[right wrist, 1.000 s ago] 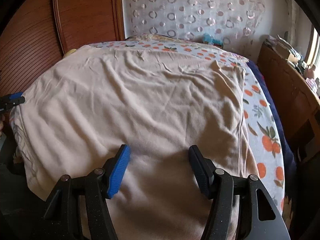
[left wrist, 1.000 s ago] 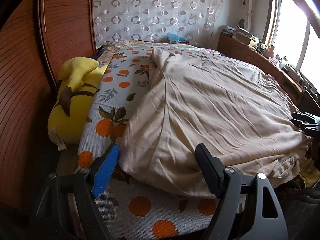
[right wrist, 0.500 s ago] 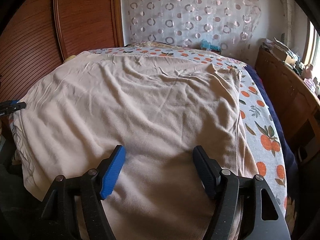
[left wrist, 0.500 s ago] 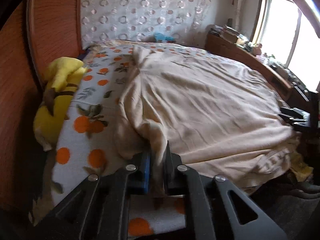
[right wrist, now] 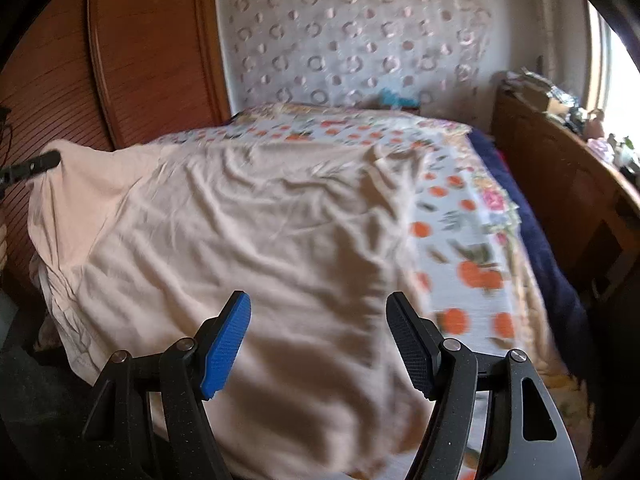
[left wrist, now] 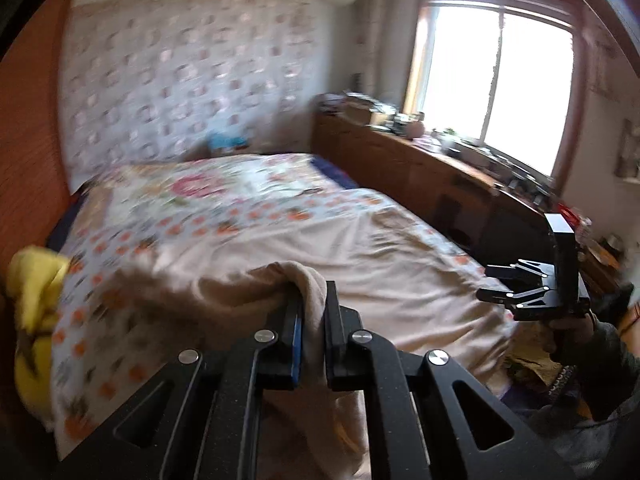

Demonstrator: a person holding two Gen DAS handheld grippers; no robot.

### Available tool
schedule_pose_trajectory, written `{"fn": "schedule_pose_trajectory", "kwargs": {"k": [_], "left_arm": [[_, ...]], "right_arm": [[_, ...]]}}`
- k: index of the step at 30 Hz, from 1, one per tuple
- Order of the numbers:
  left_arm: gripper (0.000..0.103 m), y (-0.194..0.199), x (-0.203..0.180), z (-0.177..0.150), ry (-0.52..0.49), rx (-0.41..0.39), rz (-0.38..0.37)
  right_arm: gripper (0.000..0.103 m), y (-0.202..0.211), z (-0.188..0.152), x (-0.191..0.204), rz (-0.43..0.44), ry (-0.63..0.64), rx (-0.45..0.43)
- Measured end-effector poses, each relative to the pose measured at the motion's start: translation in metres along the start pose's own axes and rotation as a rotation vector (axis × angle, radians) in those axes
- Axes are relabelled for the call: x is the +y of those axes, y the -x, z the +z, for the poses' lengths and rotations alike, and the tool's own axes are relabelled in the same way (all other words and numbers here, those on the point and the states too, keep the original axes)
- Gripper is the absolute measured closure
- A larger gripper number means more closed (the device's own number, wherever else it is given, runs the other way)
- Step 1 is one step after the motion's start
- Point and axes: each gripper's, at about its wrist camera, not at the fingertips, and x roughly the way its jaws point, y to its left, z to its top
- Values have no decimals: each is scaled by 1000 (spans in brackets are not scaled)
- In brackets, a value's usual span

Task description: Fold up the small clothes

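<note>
At the far left edge of the bed [left wrist: 132, 240], against the wooden wall [right wrist: 148, 48], lies a yellow plush toy [left wrist: 32, 312], blurred in the left wrist view. The bedcover beside it is white with orange fruit prints. Spread over most of that cover is the task's thing, a beige cloth [right wrist: 260, 220], wrinkled and reaching down over the near edge of the bed.

The left gripper [left wrist: 312, 328] has its jaws pressed together on a bunched fold at the cloth's left edge; a roll of fabric rises between the blue pad and the black one and hangs down in front of them. In the right wrist view that same corner stands lifted off the bed into a peak at the left, with the tip of the left gripper touching it.

The right gripper [right wrist: 318, 340] has its jaws well apart, blue pad on the left and black on the right, above the near part of the cloth with nothing between them. From the left wrist view it appears at the right edge, held by a hand [left wrist: 568, 332] in a dark sleeve, just beside the cloth's right side.

Further right, a strip of dark blue bedding [right wrist: 532, 240] runs along the bed's edge, then a long wooden cabinet [left wrist: 420, 168] crowded with small items, under a bright window [left wrist: 496, 80].
</note>
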Motion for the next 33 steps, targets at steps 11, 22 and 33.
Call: {"fn": "schedule_pose_trajectory", "kwargs": {"k": [11, 22, 33], "left_arm": [[94, -68, -97, 53, -155, 62, -227], [55, -88, -140, 64, -184, 115, -304], [32, -59, -57, 42, -111, 33, -41]], "right_arm": [[31, 52, -6, -32, -97, -62, -60], [31, 62, -6, -37, -110, -71, -78], [31, 35, 15, -29, -63, -13, -58]]}}
